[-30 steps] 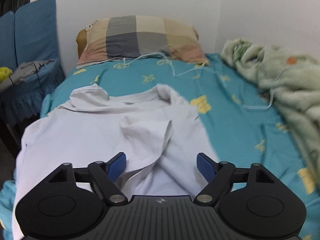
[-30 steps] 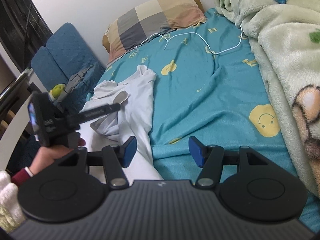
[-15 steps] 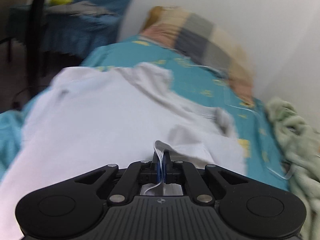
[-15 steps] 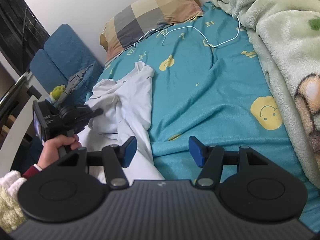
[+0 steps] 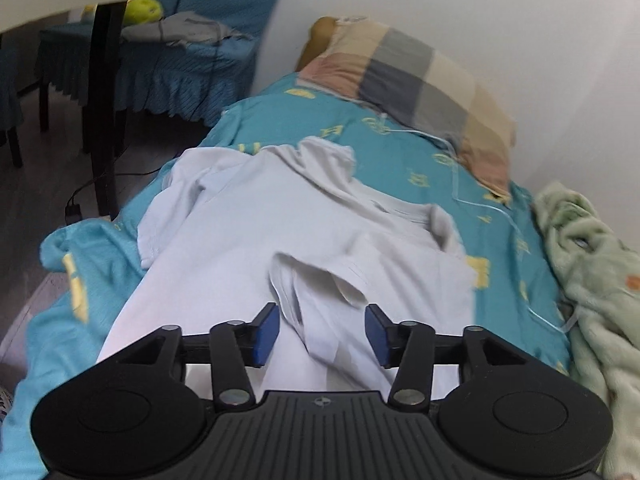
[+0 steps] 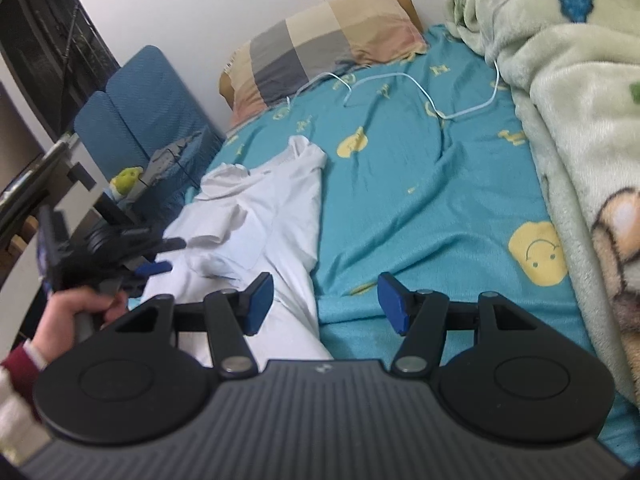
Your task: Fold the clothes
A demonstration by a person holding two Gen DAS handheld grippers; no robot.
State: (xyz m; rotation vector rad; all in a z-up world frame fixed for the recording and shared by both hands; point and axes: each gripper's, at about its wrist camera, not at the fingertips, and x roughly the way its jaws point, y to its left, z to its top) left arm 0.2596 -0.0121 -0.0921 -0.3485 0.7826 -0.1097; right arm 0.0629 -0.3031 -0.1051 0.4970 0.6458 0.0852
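A white shirt (image 5: 280, 236) lies spread on the teal bed sheet (image 5: 400, 160), rumpled, with a raised fold (image 5: 316, 280) near its middle. My left gripper (image 5: 322, 330) is open just above that fold, holding nothing. In the right wrist view the shirt (image 6: 260, 220) lies at the bed's left side. My right gripper (image 6: 326, 300) is open and empty over the shirt's right edge and the sheet (image 6: 420, 184). The left gripper also shows in the right wrist view (image 6: 160, 256), held by a hand.
A checked pillow (image 5: 420, 72) lies at the head of the bed. A green fleece blanket (image 6: 572, 120) is heaped along the right side. A white cable (image 6: 420, 96) runs over the sheet. Blue chairs (image 5: 180, 40) and a dark table leg (image 5: 104, 100) stand left of the bed.
My left gripper was shut on a shirt fold half a second ago; it has opened and let the fold drop. The right gripper has hardly moved and stays open.
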